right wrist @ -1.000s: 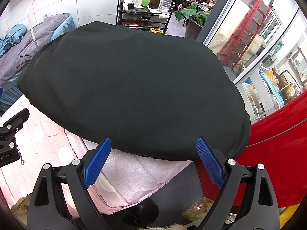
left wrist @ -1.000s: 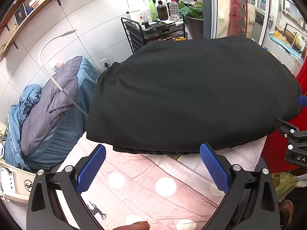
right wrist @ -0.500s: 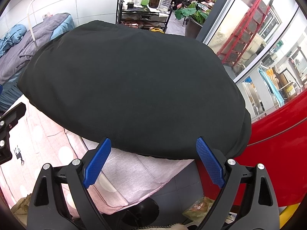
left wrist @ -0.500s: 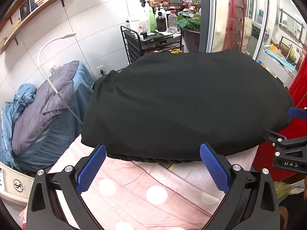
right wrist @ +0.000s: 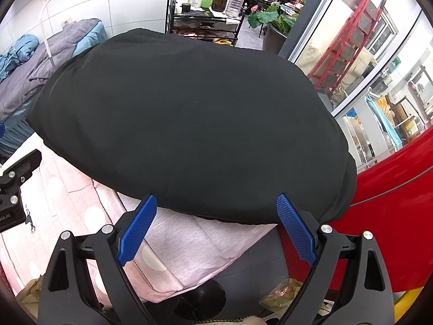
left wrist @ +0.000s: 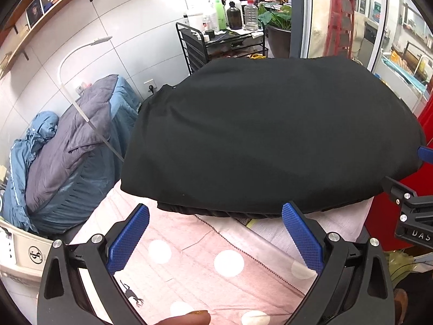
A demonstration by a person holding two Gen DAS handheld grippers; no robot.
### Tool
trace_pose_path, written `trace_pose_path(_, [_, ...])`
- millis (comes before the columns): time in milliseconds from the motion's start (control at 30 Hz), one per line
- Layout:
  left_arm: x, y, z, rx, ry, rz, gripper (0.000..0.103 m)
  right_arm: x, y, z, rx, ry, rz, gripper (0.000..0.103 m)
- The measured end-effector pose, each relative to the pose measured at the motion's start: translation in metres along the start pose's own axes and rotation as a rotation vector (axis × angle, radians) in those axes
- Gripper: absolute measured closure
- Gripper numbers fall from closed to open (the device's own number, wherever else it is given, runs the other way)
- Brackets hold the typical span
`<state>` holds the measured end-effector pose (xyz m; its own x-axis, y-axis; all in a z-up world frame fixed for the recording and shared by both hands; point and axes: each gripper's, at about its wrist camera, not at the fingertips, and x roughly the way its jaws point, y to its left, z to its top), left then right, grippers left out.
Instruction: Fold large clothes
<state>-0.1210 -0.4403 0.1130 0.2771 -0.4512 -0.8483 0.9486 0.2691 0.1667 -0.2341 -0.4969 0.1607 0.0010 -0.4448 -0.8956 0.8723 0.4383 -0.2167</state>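
Since half a second earlier, my left gripper point(left wrist: 215, 239) had dipped slightly, so more pink cloth showed below it; my right gripper point(right wrist: 216, 226) had not shifted.

Item one: black garment point(right wrist: 189, 124), folded into a thick flat bundle, lay on the pink polka-dot tablecloth point(left wrist: 189, 260), its near edge just beyond both sets of blue pads.

Item two: both jaws stood spread wide, gripping nothing.

Item three: I noted a grey and blue duvet point(left wrist: 67, 149) left of the table, and a black cart point(right wrist: 205, 24) with bottles behind the garment.
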Motion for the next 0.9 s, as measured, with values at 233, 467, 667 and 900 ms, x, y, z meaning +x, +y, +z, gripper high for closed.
trace_pose_path(233, [0.001, -0.006, -0.002, 0.018, 0.008, 0.01, 0.006, 0.0, 0.003, -0.001, -0.003, -0.003, 0.003, 0.014])
trace_pose_path(467, [0.003, -0.008, -0.003, 0.007, 0.018, 0.022, 0.006, 0.0, 0.01, -0.006, 0.015, -0.019, 0.014, 0.014])
trace_pose_path(667, [0.005, -0.007, -0.006, -0.009, 0.029, 0.026, 0.006, -0.001, 0.015, -0.011, 0.027, -0.032, 0.005, 0.014])
trace_pose_path(900, [0.006, -0.007, -0.008, -0.014, 0.032, 0.028, 0.006, -0.001, 0.012, -0.014, 0.054, -0.037, 0.003, 0.014])
